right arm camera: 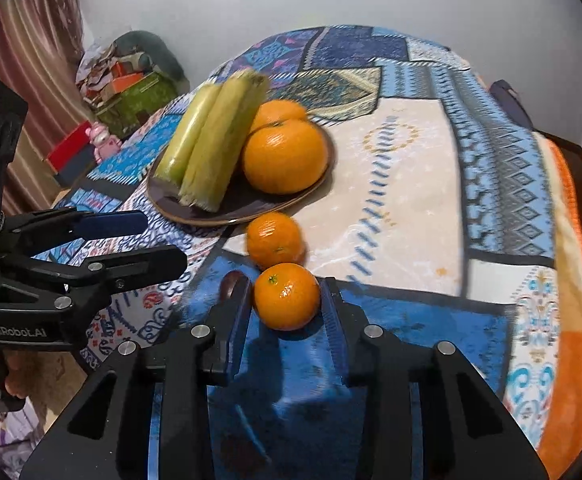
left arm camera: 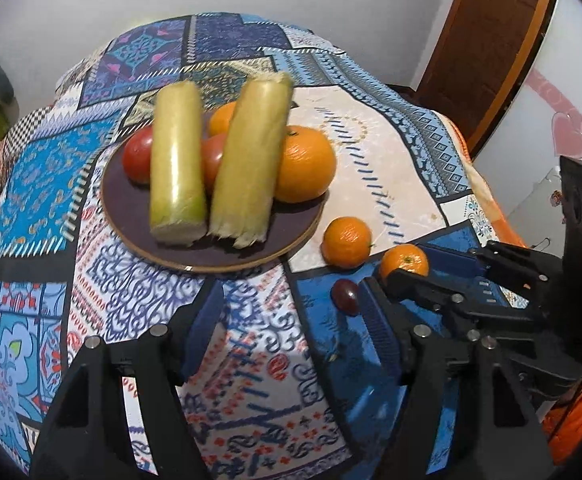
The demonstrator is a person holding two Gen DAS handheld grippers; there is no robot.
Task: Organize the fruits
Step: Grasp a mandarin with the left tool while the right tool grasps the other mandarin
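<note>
Now right gripper (right arm camera: 285,300) jaws spread around near tangerine (right arm camera: 287,295), not touching; left gripper (left arm camera: 291,320) spread wide, holding nothing, near plate (left arm camera: 139,216).

Behind the two sugarcane pieces (left arm camera: 211,160) on the plate (left arm camera: 139,236), both tomatoes (left arm camera: 138,159) and a far orange (left arm camera: 222,118) are partly hidden.

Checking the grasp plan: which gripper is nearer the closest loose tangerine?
Right. The right gripper brackets the tangerine, jaws open; the left gripper hovers off to its left.
</note>
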